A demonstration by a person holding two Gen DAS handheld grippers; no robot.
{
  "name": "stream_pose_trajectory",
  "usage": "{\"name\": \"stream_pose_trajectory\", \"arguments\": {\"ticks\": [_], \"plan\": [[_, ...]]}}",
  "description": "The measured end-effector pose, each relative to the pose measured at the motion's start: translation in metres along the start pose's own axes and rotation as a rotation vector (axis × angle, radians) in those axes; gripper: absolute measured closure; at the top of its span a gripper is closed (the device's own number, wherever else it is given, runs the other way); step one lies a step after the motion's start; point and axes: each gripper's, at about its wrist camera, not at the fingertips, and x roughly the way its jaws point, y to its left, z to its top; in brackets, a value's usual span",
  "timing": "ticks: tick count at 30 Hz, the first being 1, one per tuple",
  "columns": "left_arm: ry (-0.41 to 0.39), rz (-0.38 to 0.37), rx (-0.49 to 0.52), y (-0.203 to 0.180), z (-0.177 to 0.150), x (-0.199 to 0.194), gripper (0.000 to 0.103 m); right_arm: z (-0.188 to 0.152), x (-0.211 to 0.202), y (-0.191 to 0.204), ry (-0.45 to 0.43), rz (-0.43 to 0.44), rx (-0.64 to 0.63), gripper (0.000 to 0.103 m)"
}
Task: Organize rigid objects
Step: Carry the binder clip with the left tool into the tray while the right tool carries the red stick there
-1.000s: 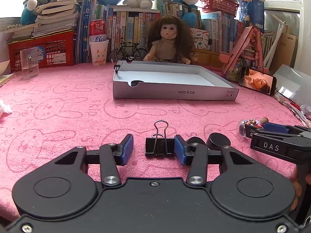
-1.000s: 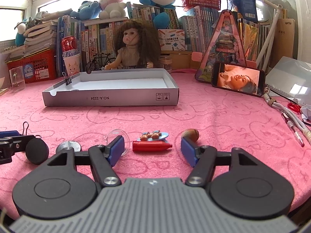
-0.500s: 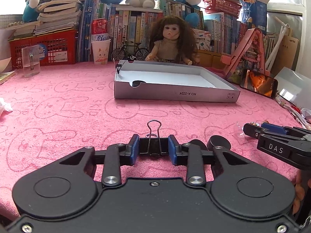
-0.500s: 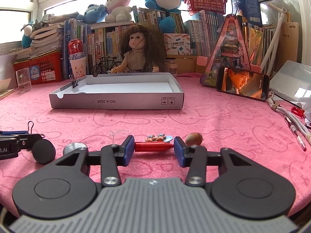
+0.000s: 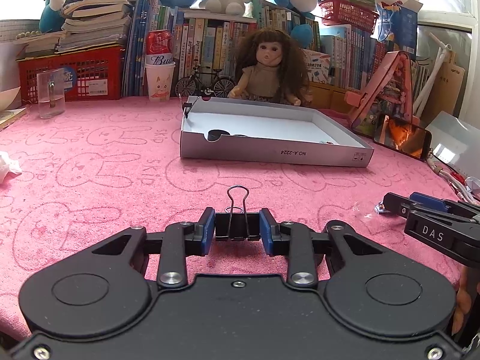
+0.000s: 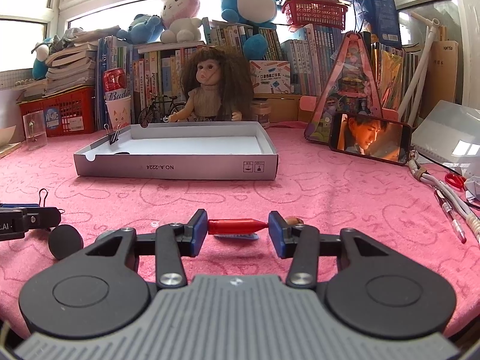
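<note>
Clamping a black binder clip [image 5: 237,227] between its blue pads, the left gripper [image 5: 237,231] sits low over the pink cloth [image 5: 90,180], which is patterned with rabbit outlines and the word "SKIP"; the clip's wire handle stands upright above the jaws. The right gripper [image 6: 237,230] is closed end to end on a red pen-shaped piece [image 6: 237,226], with a small brown rounded object [image 6: 292,219] just behind its right pad. Whether either held thing has left the cloth cannot be told.

Beyond both grippers lies a shallow grey cardboard box [image 6: 177,169], its near wall printed upside down with "NO.A-2224". A second binder clip [image 6: 114,135] is clipped to its far-left wall, and a dark item lies inside by the thumb notch, too hidden to name. A black disc [image 6: 66,241] rests on the cloth to the left in the right wrist view, beside the left gripper's body.

The right gripper's side, seen from the left wrist, carries the letters "DAS" [image 5: 432,235]. Behind the box sit a brown-haired doll [image 6: 210,90] and a toy bicycle [image 5: 205,85], with a red "Bud" can [image 5: 159,49] standing in a paper cup. A phone [image 6: 370,139] showing a face leans against a pink stand at the right
</note>
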Motion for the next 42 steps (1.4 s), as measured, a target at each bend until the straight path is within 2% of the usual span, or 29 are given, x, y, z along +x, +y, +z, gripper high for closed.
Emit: {"name": "stream_pose_trajectory", "arguments": {"ticks": [10,21,31,37,42], "plan": [[-0.027,-0.012,0.012,-0.007,0.024,0.009,0.073,0.014,0.007,-0.006,-0.004,-0.005,0.021,0.054],[-0.046,-0.038,0.015,-0.009,0.054,0.026,0.073,0.035,0.023,-0.008,-0.005,0.030,0.037,0.054],[-0.048,-0.018,-0.022,0.002,0.090,0.057,0.073,0.057,0.048,-0.014,0.011,0.046,0.081,0.054],[-0.028,0.005,-0.043,0.010,0.111,0.085,0.073,0.074,0.070,-0.021,0.033,0.048,0.104,0.054],[0.016,0.023,-0.055,0.017,0.123,0.109,0.073,0.091,0.097,-0.030,0.101,0.070,0.143,0.054]]}}
